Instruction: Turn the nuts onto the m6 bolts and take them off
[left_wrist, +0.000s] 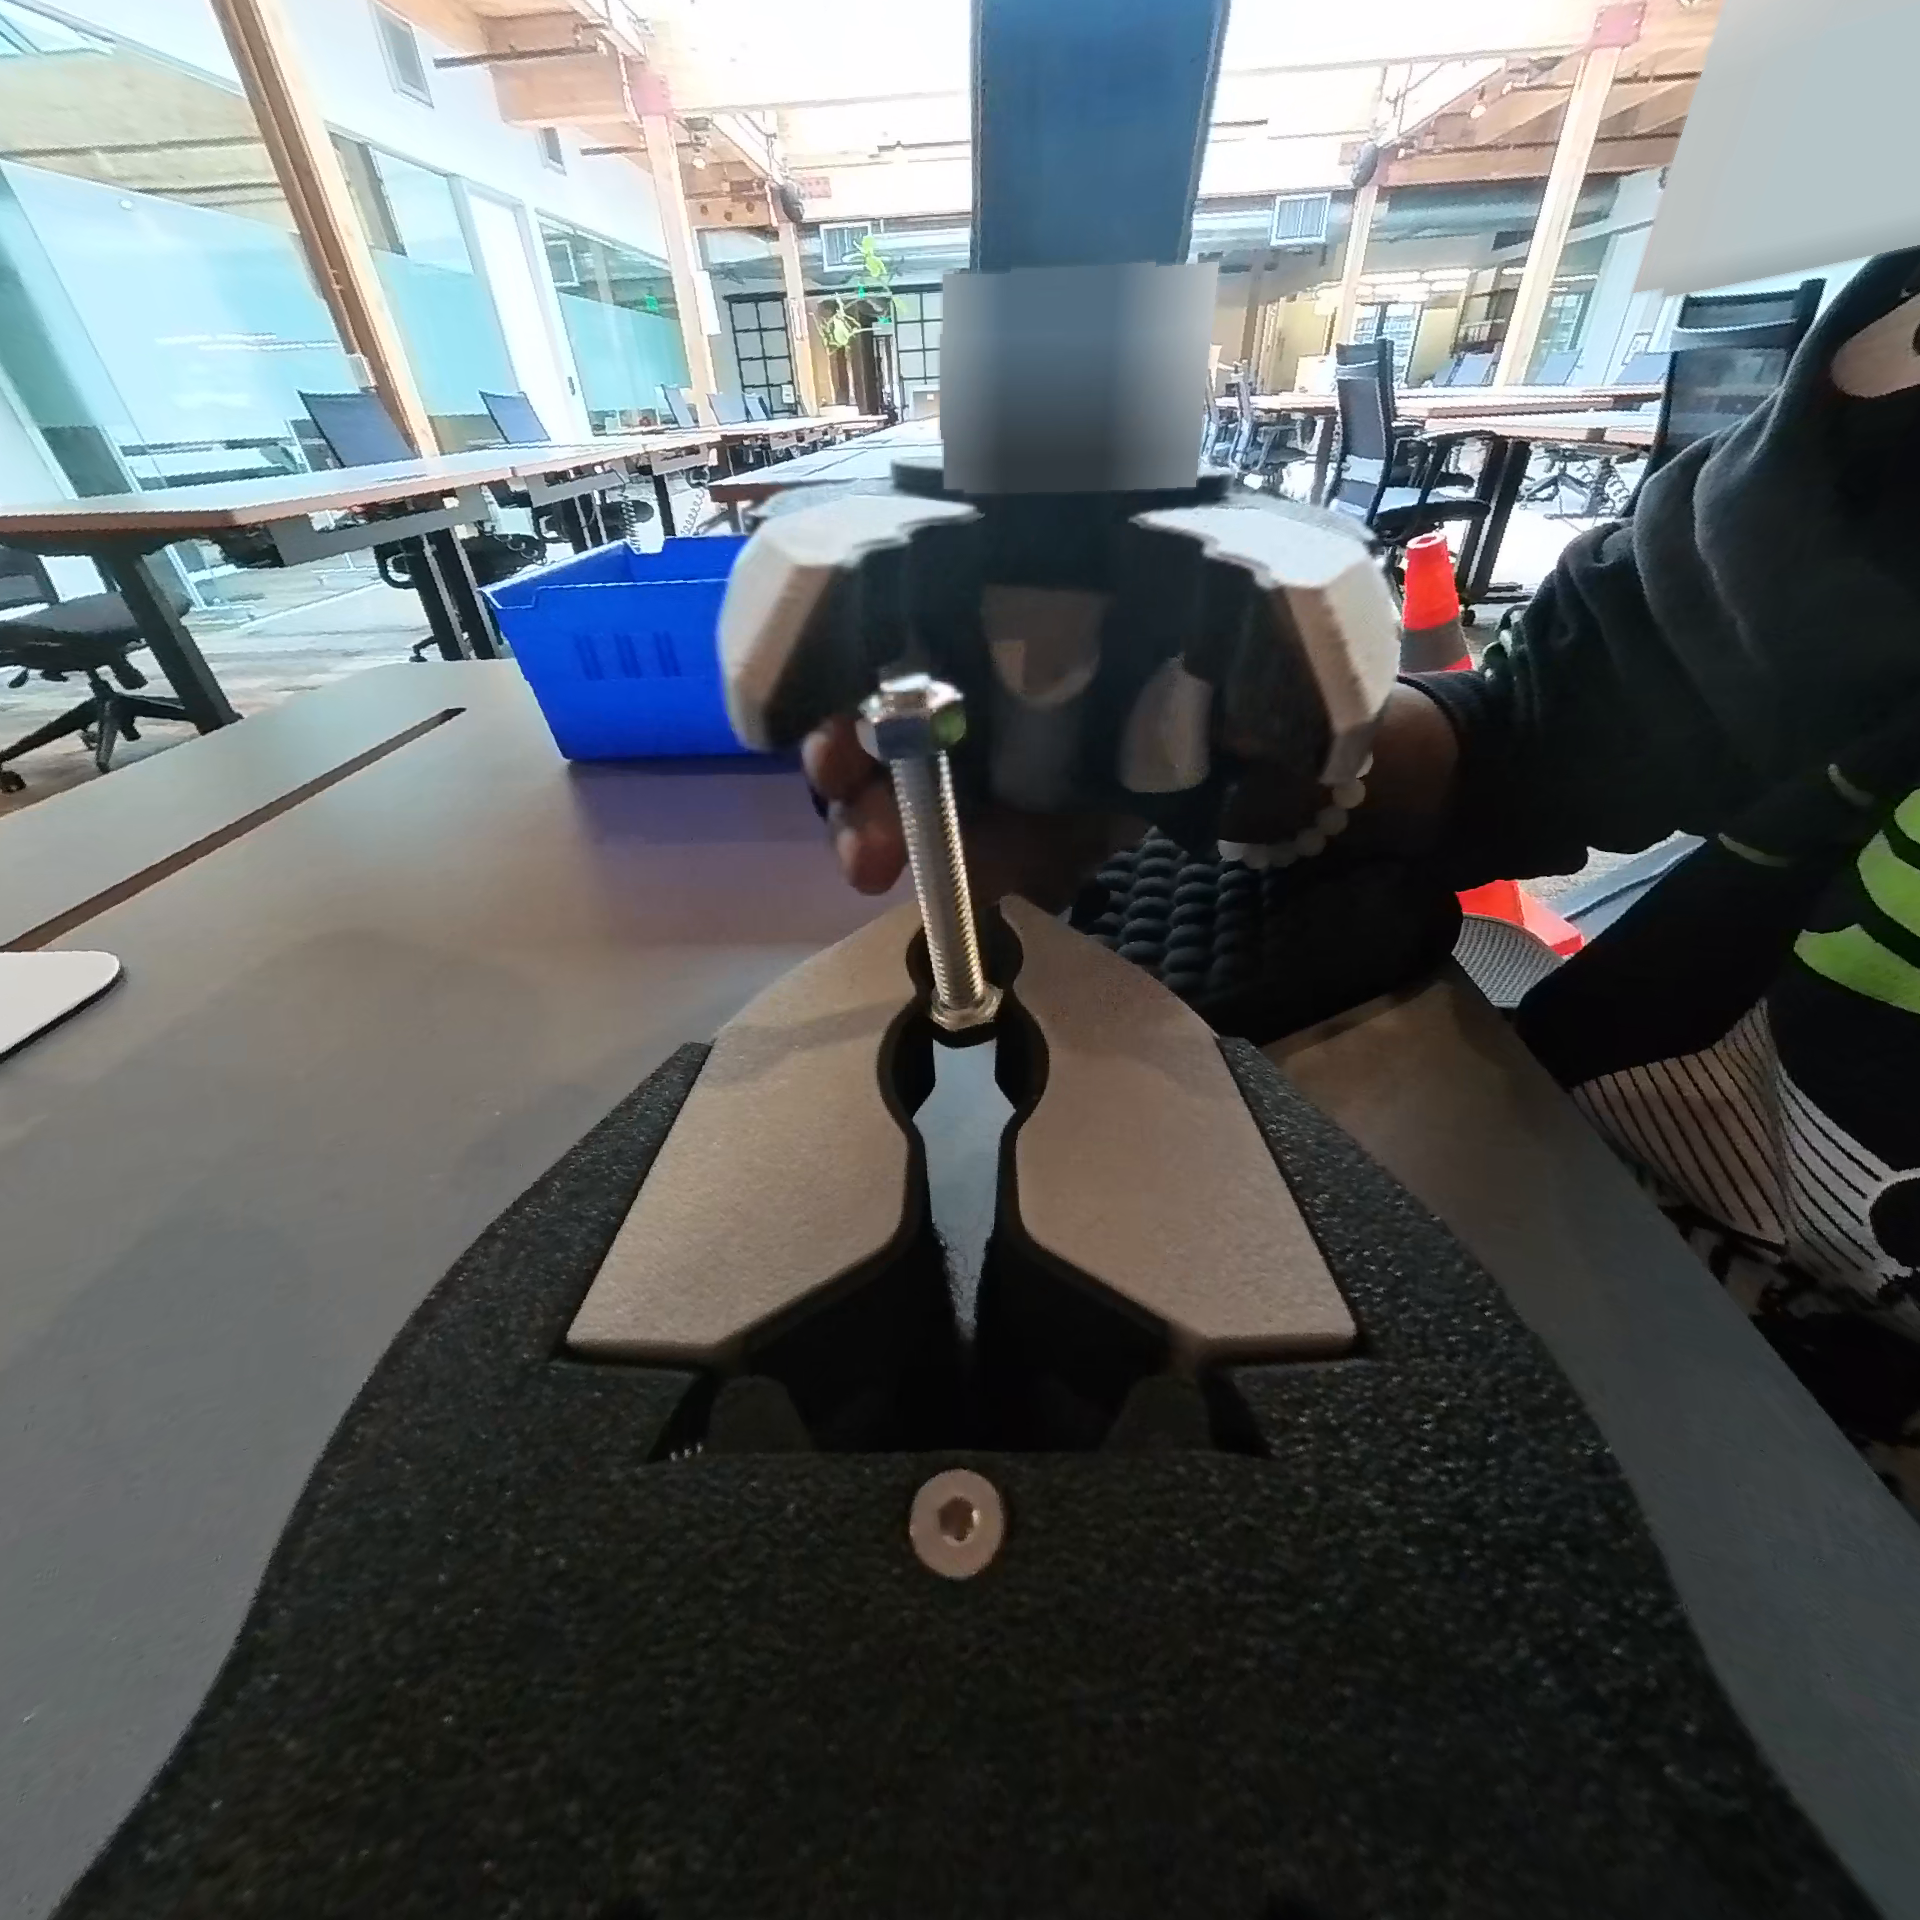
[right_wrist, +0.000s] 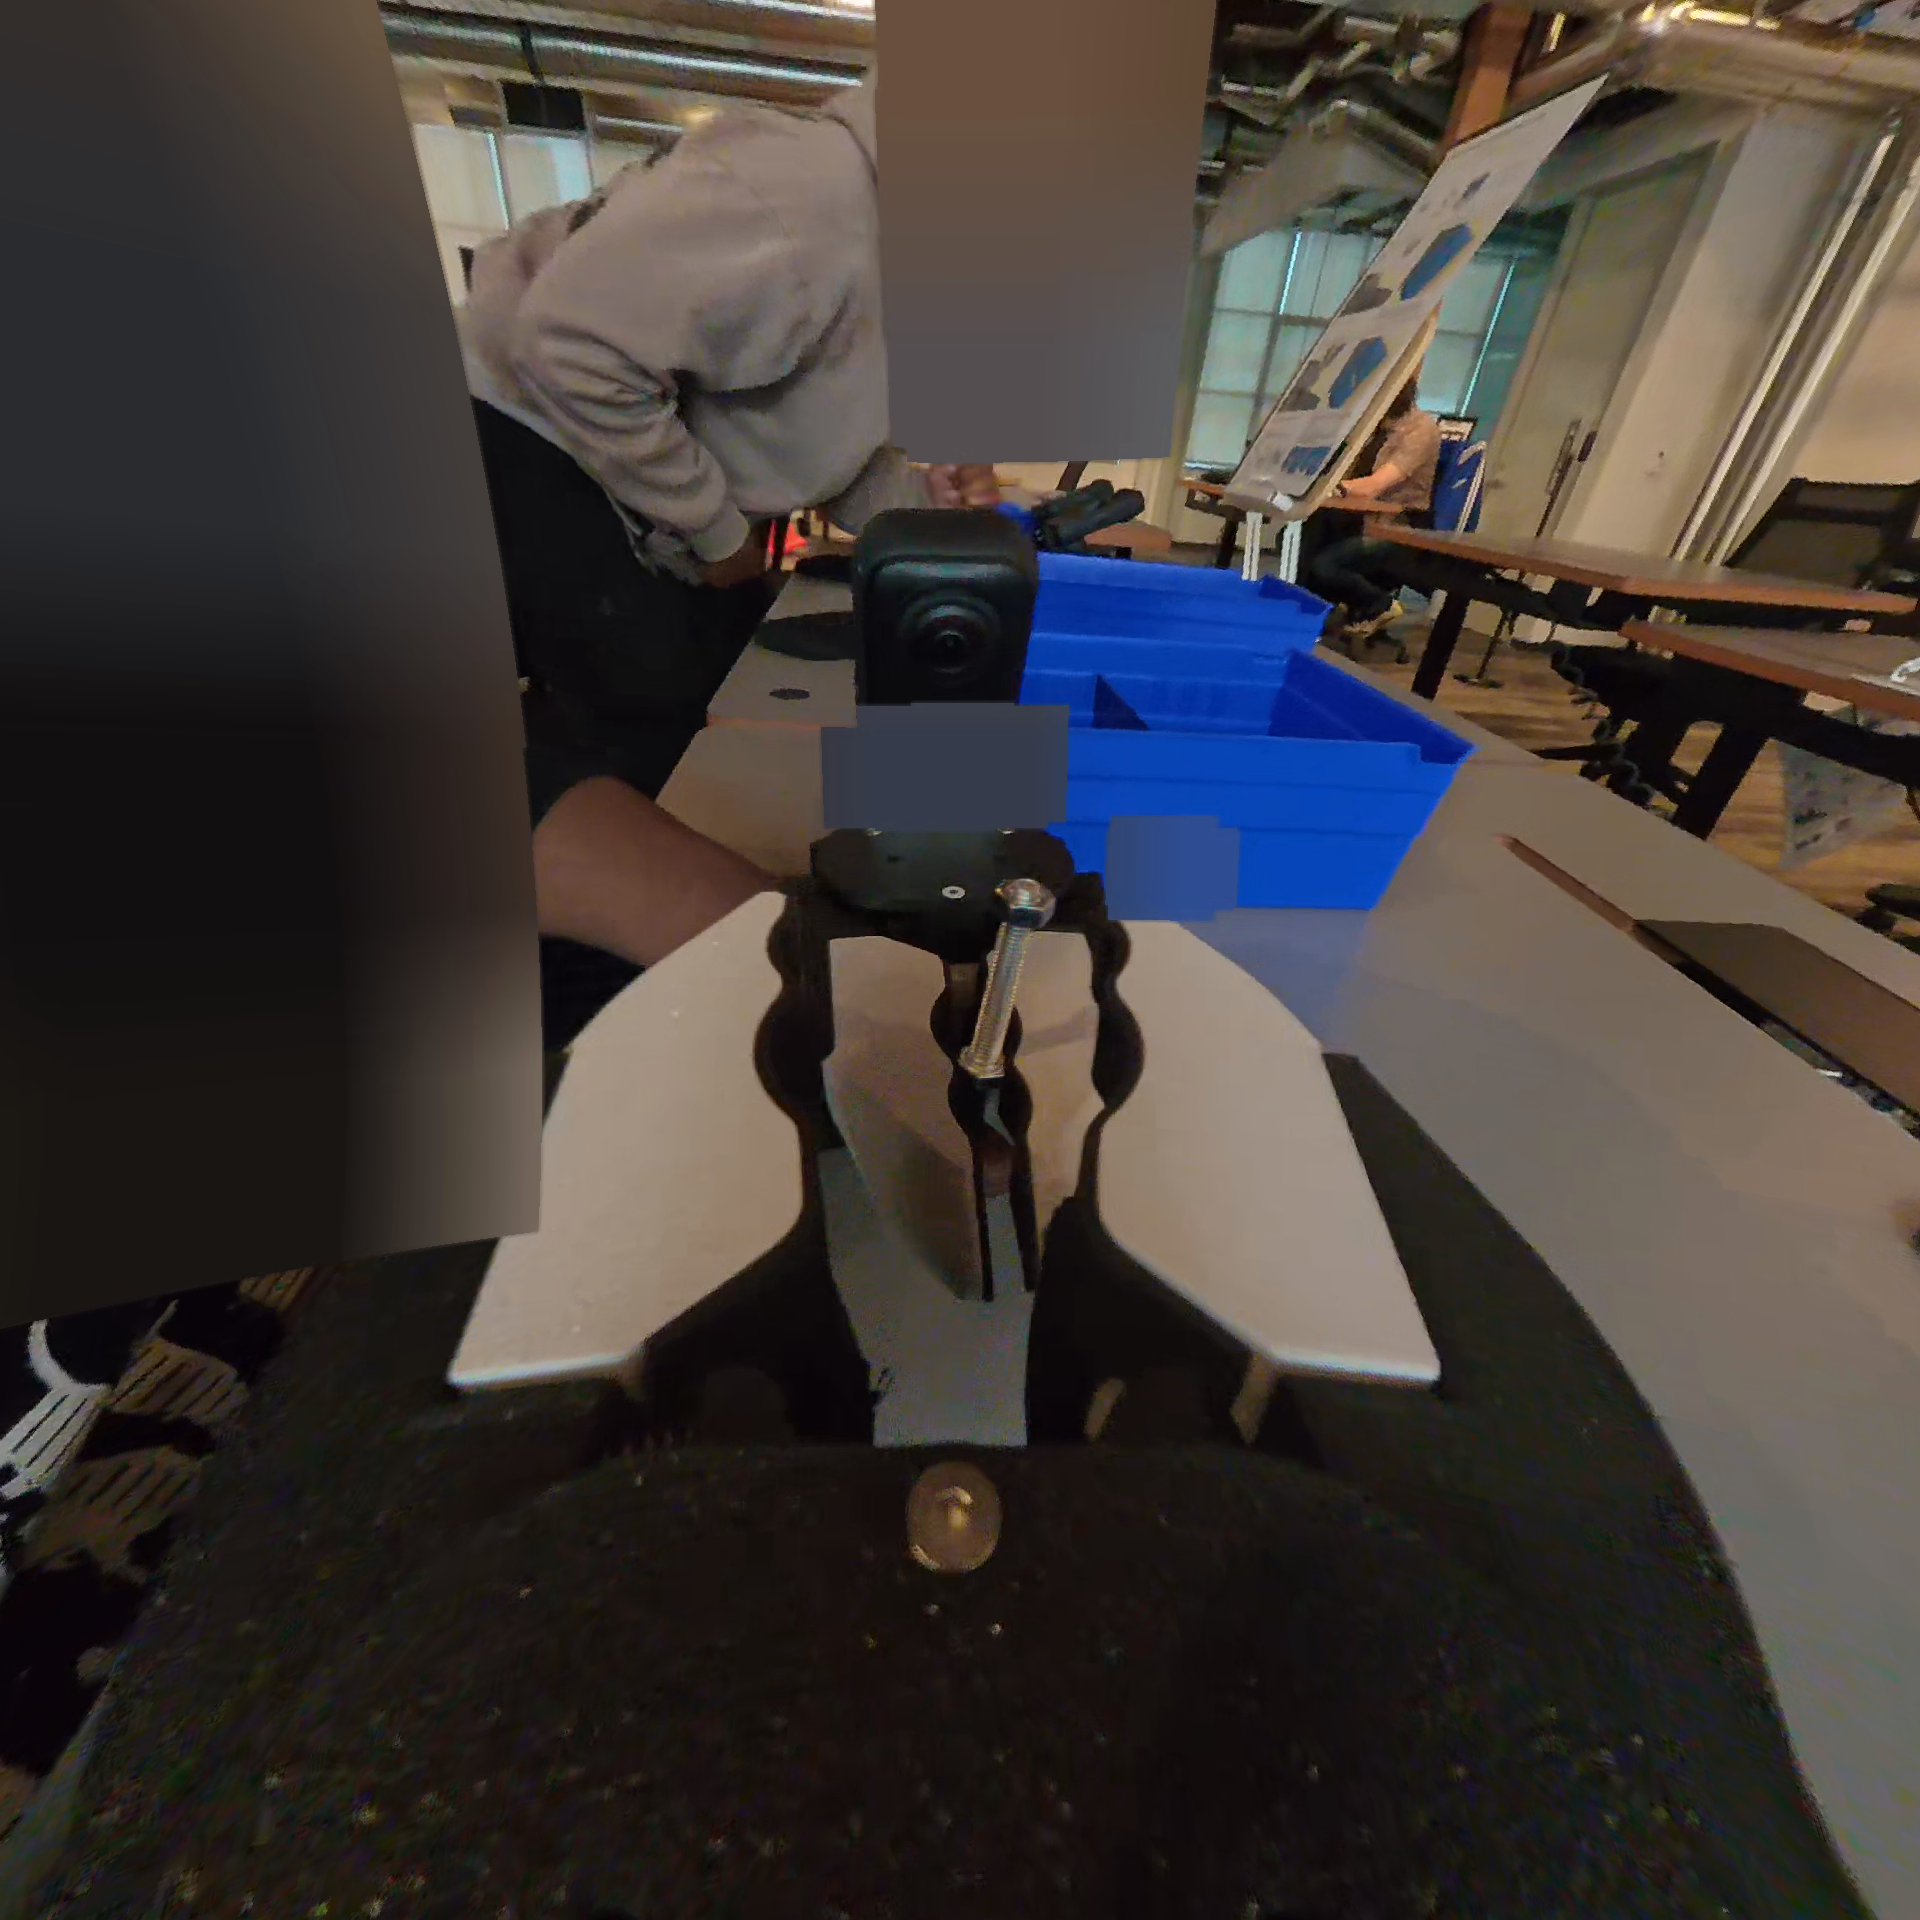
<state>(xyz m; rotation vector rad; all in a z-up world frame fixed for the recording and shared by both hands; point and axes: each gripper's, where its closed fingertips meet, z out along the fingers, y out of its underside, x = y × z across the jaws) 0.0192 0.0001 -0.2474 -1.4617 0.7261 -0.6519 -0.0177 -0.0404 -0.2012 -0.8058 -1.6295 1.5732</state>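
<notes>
Left tongs (left_wrist: 961, 997): I clamp them narrow on the bolt (left_wrist: 940, 862), upright, nuts (left_wrist: 914, 717) on it.
Right tongs (right_wrist: 951, 987): spread wide around the bolt, touching nothing.
Table (left_wrist: 364, 987): below.

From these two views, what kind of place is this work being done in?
Most likely an open-plan office or shared workspace. Rows of long desks with black office chairs fill the room, glass partition walls run along one side, and the dark work table carries a blue parts bin.
</notes>
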